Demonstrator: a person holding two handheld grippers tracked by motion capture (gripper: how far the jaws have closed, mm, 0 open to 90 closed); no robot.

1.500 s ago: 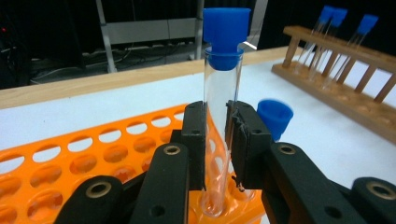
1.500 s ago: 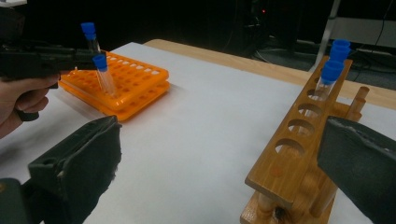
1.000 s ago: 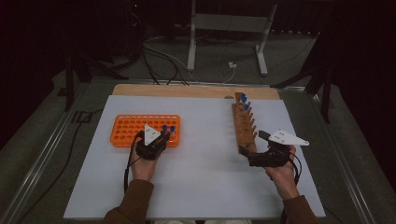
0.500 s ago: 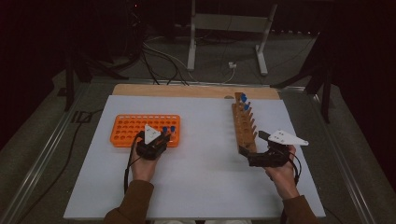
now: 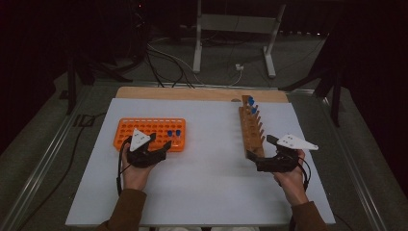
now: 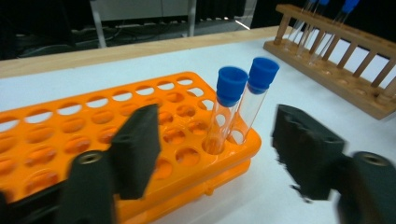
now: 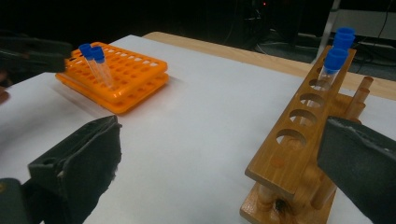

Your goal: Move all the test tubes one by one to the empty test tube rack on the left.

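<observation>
Nothing has shifted over the last second: both tools stay released. Two tubes [image 6: 231, 109] stand in the orange rack [image 6: 70, 140] just ahead of the left tool [image 6: 219, 154]; the right tool [image 7: 224, 177] waits at the wooden rack [image 7: 299, 144], so no transfer is under way.

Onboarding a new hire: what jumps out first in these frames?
The orange rack at table left, with two blue-capped tubes at its near right corner between the open left gripper jaws. At right, a wooden rack holds more blue-capped tubes at its far end; the open right gripper faces its near end.
</observation>
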